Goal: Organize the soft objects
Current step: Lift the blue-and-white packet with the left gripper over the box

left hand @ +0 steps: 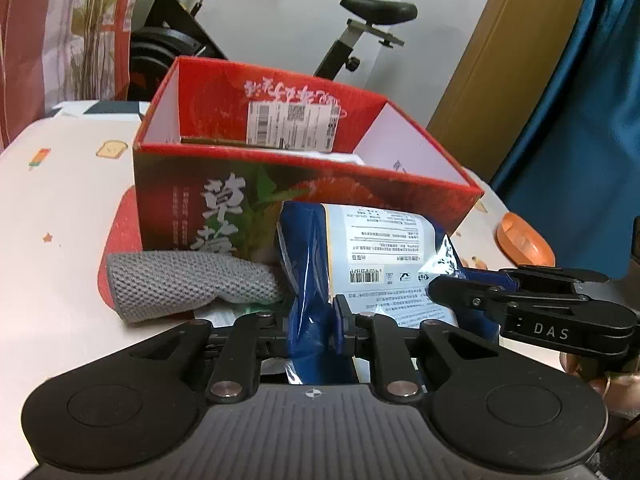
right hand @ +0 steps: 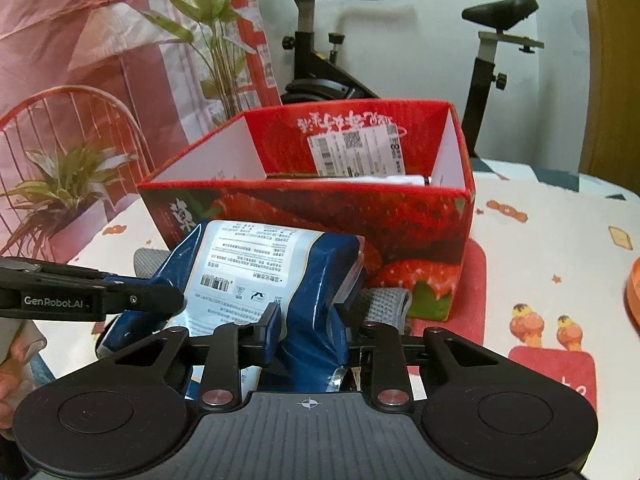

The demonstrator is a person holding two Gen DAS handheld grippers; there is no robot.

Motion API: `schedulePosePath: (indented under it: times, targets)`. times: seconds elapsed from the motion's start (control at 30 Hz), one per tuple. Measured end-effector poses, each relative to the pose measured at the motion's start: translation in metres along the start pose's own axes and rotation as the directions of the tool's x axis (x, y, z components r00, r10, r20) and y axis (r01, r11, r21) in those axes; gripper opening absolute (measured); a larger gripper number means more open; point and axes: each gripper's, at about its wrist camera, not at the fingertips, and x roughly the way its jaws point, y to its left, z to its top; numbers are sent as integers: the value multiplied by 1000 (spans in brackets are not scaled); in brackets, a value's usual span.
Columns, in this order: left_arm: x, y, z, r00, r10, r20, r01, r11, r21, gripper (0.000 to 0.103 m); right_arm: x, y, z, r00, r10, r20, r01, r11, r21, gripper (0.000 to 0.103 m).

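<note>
A blue and white soft plastic bag (left hand: 380,248) with printed text lies on the table in front of an open red strawberry box (left hand: 280,184). My left gripper (left hand: 314,320) is shut on the bag's left blue edge. My right gripper (right hand: 308,328) is shut on the bag (right hand: 260,264) at its other blue edge; it also shows in the left wrist view (left hand: 472,292). A grey knitted cloth (left hand: 188,284) lies left of the bag against the box (right hand: 360,220), and part of the cloth shows in the right wrist view (right hand: 384,304).
The table has a pale patterned cloth (left hand: 60,208). An orange dish (left hand: 524,240) sits at the right. An exercise bike (right hand: 492,60) stands behind the box. Potted plants (right hand: 60,188) and a red wire chair (right hand: 80,120) are at the left.
</note>
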Motion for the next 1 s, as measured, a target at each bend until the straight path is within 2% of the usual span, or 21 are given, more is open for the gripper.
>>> schedulePosePath:
  times: [0.27,0.5,0.67,0.83,1.0]
  targets:
    - [-24,-2,9,996,-16,84,16,1000,2,18,-16,8,12,998,25,59,-23,999,-36,21]
    - [-47,-10,31,983,-35,181,28,999,42,18,-36,15,35,991,52,127,-43,997,-69,20]
    - [-57,-18,59,968,-31,249,7,995,96,18,-45,18,66,982,71,177,-52,993,-108,20]
    - [-50,-24,93,958,-11,287,-33,988,149,18,-41,19,104,976,71,206,-40,988,-151,19]
    - [-23,-12,131,964,-3,267,-29,993,116,18,-17,12,147,977,47,206,-8,982,-186,19]
